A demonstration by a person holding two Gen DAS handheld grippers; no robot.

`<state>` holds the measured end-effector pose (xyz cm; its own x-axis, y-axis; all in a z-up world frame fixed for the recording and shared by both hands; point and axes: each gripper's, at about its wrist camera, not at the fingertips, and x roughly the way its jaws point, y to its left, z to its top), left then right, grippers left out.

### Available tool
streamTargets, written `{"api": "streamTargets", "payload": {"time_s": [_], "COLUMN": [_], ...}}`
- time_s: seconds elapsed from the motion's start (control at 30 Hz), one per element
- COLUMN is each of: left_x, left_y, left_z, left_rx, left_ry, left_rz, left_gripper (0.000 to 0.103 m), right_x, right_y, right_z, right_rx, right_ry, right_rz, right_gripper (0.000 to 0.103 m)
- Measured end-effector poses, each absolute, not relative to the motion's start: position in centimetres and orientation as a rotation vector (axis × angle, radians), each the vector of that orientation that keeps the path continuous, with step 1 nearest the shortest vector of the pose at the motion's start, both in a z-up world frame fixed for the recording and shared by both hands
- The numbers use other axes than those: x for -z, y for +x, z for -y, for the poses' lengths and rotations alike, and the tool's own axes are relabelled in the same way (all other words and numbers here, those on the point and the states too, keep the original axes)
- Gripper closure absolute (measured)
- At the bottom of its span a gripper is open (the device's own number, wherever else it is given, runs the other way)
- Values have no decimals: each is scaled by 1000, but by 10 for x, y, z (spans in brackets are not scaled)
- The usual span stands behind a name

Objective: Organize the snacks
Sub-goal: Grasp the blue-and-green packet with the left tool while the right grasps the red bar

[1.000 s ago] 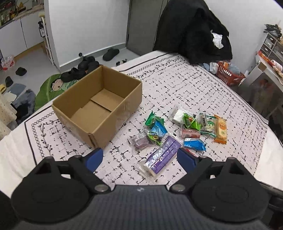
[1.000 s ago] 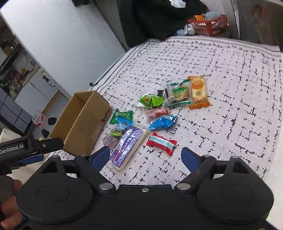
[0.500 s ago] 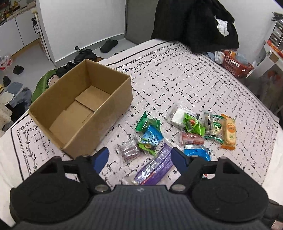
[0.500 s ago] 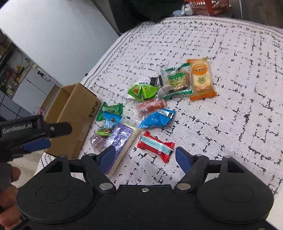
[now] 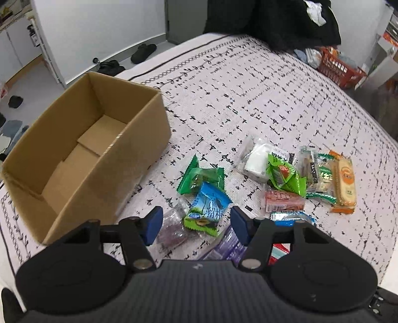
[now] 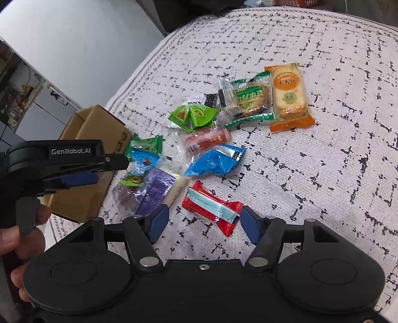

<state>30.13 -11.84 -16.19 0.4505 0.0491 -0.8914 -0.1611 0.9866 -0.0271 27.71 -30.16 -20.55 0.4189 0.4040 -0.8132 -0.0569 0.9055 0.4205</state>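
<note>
Several wrapped snacks lie in a loose heap on a patterned bed cover [image 5: 248,99]. An open cardboard box [image 5: 82,149] stands empty to their left. My left gripper [image 5: 195,224] is open, low over a blue and green packet [image 5: 207,211] and a purple pouch [image 5: 173,231]. My right gripper [image 6: 204,223] is open, its fingers on either side of a red packet [image 6: 211,207], not touching it. A blue packet [image 6: 215,160], a purple bar [image 6: 156,190] and an orange biscuit pack [image 6: 288,95] lie beyond. In the right wrist view the left gripper [image 6: 109,161] shows from the side.
A pile of dark clothes [image 5: 273,22] sits at the bed's far end, with an orange basket [image 5: 340,67] beside it. Shoes [image 5: 143,51] lie on the floor past the box. A hand [image 6: 22,236] holds the left gripper's handle. The bed edge runs close on the right.
Both grippers have moved forward and down toward the snack heap. The left one now hangs over the blue and green packet; the right one now straddles the red packet.
</note>
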Motion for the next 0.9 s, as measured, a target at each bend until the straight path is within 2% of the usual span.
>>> {"api": "streamTargets", "payload": {"time_s": [0.43,0.63,0.7,0.77,0.83,0.9], "left_x": [199,204,208,212,212,210], "left_y": [323,322,322,321,320,319], "left_z": [112,108,107,105,104,102], "left_rx": [-46,-13,3,21,36,44], "left_ry": [-61,-97,-125,-164,-186,-208], "left_rz": [-1140,-1113,-1126,-1137,-1132,-1125], "left_gripper": [48,49,52,62,68,69], "right_x": [216,214,215,216,216,214], "right_y": [282,280,281,281,281,281], "right_z": [272,264,259,252,249,249], "right_rx": [-270,-228,-221,-215,-204,-196], "right_ry": [133,51,19,-22,-40,-38], "right_rz": [-1108,-1087,-1088,-1088,-1084,-1079], "right_gripper": [41,46,46,47,55,62]}}
